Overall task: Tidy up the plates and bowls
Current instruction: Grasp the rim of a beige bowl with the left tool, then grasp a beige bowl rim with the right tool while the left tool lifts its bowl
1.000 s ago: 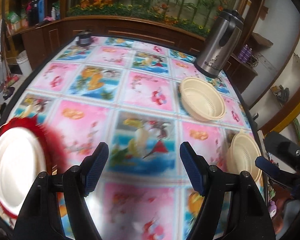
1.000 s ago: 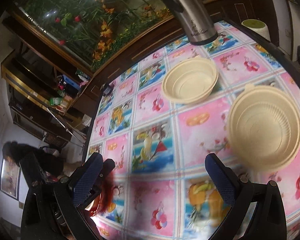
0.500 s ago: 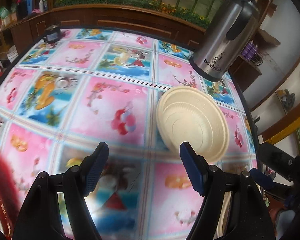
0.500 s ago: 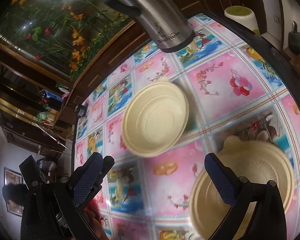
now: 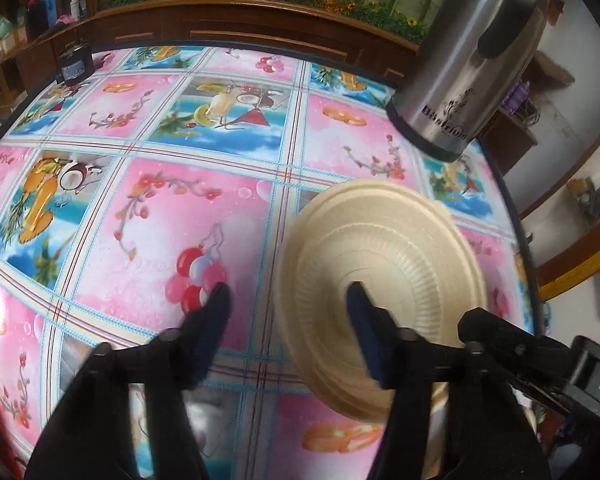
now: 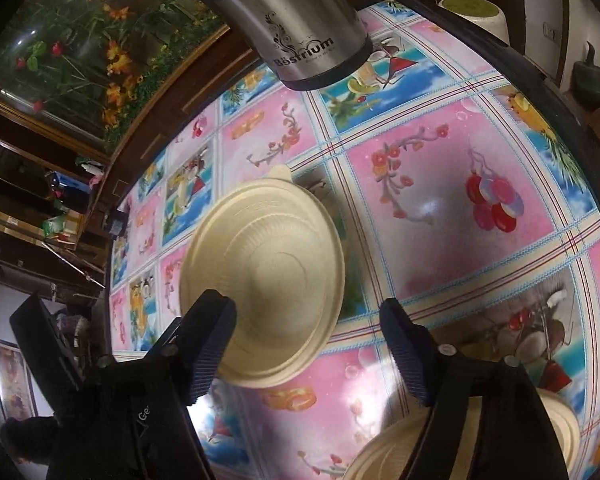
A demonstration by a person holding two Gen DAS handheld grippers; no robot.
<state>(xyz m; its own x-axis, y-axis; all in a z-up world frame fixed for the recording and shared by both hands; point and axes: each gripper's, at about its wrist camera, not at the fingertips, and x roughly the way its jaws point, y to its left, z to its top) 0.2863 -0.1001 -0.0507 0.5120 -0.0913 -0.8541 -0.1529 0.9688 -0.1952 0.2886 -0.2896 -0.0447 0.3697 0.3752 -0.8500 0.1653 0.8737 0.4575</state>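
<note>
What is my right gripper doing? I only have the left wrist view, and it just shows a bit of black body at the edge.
Observer: The right gripper is open, and its left finger overlaps the near side of the bowl by the flask.
Operator: Is there another bowl nearby?
Observer: Yes, a second bowl lies at the bottom of the right wrist view, partly hidden behind the right finger.
Operator: Anything on the first bowl's rim to grab?
Observer: A small tab sticks out of its far rim, pointing toward the flask.
</note>
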